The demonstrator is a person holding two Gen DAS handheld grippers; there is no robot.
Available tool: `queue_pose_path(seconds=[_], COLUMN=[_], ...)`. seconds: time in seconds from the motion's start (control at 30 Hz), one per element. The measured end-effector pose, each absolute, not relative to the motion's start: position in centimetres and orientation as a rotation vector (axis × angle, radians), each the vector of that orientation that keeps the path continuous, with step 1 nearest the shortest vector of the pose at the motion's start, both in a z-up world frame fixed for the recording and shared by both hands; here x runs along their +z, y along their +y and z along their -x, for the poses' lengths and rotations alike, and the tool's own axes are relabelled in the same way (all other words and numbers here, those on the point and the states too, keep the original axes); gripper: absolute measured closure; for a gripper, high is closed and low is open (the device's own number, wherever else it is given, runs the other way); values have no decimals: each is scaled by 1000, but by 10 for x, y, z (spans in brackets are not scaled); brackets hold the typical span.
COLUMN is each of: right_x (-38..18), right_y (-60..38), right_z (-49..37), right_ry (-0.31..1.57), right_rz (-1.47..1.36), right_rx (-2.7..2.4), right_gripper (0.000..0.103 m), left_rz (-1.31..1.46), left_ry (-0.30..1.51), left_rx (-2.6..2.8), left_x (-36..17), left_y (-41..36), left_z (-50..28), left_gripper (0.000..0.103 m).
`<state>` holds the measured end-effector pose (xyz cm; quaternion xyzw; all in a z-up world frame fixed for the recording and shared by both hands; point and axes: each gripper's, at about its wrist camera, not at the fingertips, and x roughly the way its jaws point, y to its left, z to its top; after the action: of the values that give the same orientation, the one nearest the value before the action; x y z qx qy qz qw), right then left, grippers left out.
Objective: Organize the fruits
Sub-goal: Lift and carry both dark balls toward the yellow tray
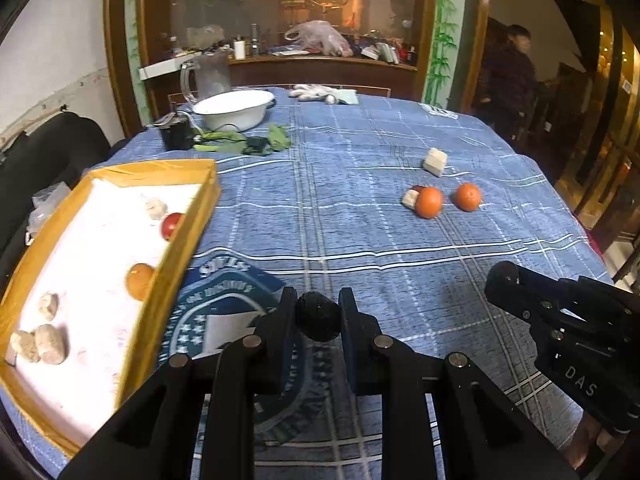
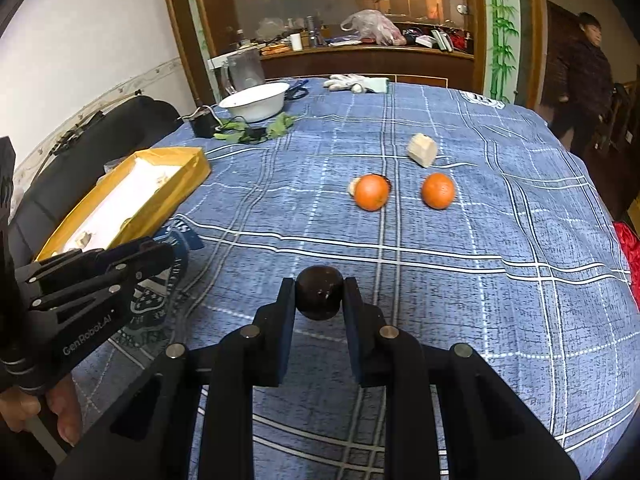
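2 oranges [image 2: 371, 192] [image 2: 438, 190] sit mid-frame on the worktop; a dark round fruit [image 2: 319, 297] sits lower centre; another orange [image 1: 139, 281] lies in the yellow-rimmed tray [image 1: 188, 236], left.

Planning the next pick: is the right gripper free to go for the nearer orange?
Probably not yet: the right gripper already holds a dark round fruit. The cloth between it and the nearer orange is bare otherwise.
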<state>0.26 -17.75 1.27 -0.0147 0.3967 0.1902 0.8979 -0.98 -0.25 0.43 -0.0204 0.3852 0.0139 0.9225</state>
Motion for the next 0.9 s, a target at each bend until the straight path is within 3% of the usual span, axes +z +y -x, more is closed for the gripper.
queue_pose_path(seconds=[0.9], right_x=[24], right_y=[-140], right_z=[13], right_ry=[803], right_rz=[98], right_rx=[431], right_gripper=[78], left_rz=[109], left_ry=[770], left_rx=[151], left_x=[16], left_y=[43], left_z=[30], left_gripper=[83])
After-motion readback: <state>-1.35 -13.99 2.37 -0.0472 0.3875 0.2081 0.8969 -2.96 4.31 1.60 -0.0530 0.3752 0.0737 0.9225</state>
